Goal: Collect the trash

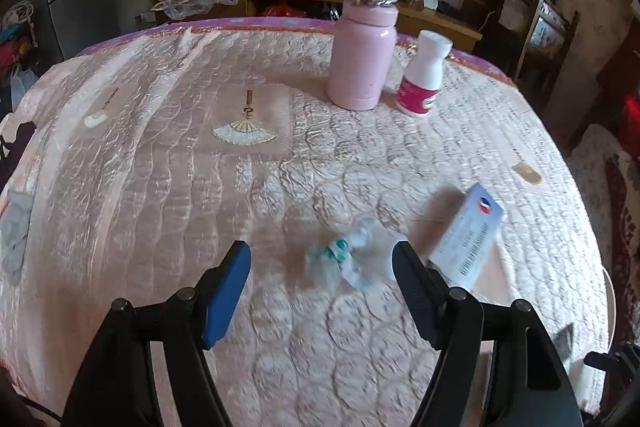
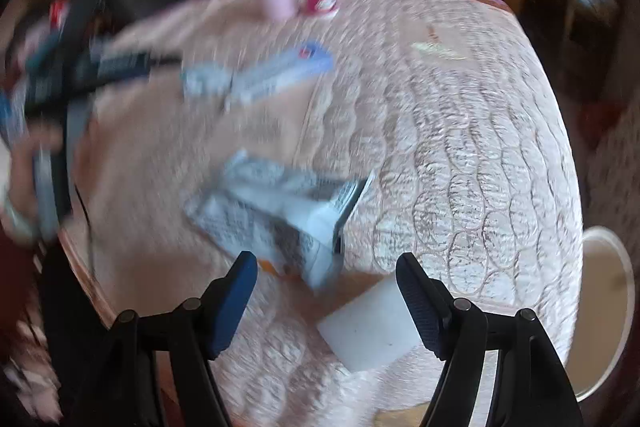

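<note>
On the quilted tabletop [image 1: 160, 187] trash is uncollected: crumpled wrapper [image 1: 352, 259] lies between the spread, empty left claw [image 1: 320, 267]; torn carton [image 2: 288, 211] lies beyond the spread, empty right claw [image 2: 326, 275]; flat box [image 1: 468, 239] beside. Task looks barely begun.

Box [image 1: 470, 233]: barcode and round red-blue emblem were printed; lettering was illegible.
White bottle [image 1: 422, 77]: pink label was unreadable.

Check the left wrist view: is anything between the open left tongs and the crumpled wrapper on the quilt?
Nothing visible. The crumpled wrapper lies directly ahead of the open left tongs; the white box sits off to one side.
</note>
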{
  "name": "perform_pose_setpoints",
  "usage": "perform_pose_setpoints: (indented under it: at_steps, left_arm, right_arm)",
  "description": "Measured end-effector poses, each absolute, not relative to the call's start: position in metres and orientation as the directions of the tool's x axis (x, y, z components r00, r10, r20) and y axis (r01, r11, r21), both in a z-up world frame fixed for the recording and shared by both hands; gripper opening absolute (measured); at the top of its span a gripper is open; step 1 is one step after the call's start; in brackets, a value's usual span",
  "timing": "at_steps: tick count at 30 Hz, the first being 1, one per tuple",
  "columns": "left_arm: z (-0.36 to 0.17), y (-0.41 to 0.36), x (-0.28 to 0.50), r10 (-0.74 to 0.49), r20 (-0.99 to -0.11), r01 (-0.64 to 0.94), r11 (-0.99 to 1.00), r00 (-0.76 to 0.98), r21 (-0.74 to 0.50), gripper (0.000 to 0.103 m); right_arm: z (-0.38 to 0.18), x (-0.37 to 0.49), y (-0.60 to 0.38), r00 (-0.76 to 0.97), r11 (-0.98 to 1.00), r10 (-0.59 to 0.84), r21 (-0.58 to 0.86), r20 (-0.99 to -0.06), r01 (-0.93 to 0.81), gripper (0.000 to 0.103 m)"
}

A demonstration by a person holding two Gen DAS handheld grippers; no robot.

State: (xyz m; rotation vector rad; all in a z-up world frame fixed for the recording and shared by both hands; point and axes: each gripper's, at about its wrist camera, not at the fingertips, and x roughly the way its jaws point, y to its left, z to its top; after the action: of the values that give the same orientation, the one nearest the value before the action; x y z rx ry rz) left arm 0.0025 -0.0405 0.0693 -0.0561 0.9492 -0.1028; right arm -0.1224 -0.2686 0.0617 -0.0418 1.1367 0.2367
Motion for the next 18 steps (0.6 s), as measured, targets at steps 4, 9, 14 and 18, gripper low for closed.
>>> perform_pose_setpoints:
  at_steps: [4,9,14,18]
  left_arm:
    - [0.064,-0.042,0.014,-0.119,-0.820,0.078,0.993,0.561,-0.091,0.074]
    - [0.058,-0.049,0.018,-0.148,-0.829,0.124,0.988,0.539,-0.095,0.074]
    - [0.052,-0.053,0.013,-0.219,-0.836,0.190,0.972,0.502,-0.140,0.074]
    - [0.048,-0.062,0.016,-0.200,-0.843,0.234,0.968,0.500,-0.091,0.074]
  right_arm:
    - [0.046,-0.112,-0.255,0.355,0.951,0.063,-0.052,-0.933,-0.304,0.075]
    - [0.043,-0.069,-0.272,0.441,0.975,-0.051,-0.141,-0.896,-0.174,0.075]
    - [0.047,-0.037,-0.295,0.486,1.000,0.009,0.002,-0.874,-0.015,0.075]
    - [0.053,-0.052,-0.309,0.493,0.991,0.086,0.127,-0.865,0.049,0.075]
